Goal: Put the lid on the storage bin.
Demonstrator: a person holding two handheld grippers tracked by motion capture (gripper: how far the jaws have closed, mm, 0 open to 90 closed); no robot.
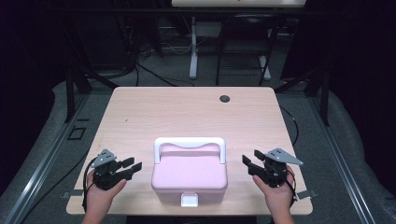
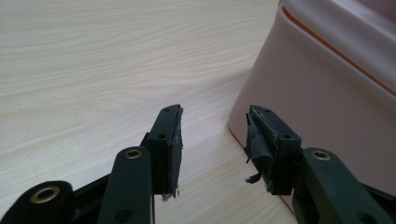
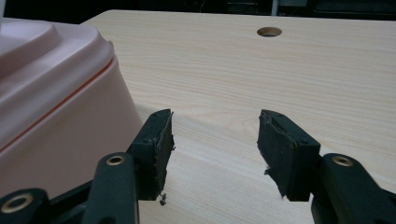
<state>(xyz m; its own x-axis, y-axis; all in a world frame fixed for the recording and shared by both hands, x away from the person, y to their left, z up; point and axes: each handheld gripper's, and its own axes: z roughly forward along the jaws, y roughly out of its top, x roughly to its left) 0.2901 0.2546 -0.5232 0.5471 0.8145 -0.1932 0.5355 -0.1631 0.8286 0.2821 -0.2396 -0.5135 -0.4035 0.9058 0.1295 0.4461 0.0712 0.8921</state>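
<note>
A pink lidded box [image 1: 189,173] with a white handle [image 1: 189,142] and a white front latch [image 1: 189,200] stands at the table's near middle. To its left my left gripper [image 1: 133,166] rests low over the wood, open, nothing between its jaws. In the left gripper view the box's lower corner [image 2: 322,93] sits just ahead and right of the left gripper [image 2: 215,140]. On the box's other side my right gripper [image 1: 249,163] is open and empty too. The right gripper view has the box's rounded side [image 3: 56,102] beside the right gripper [image 3: 215,149], apart from it.
The light wooden table [image 1: 187,109] has a round cable hole [image 1: 224,98] near its far edge, seen as a cable hole [image 3: 269,31] in the right gripper view. Bare wood stretches beyond the box. Dark frame legs and cables stand on the floor behind.
</note>
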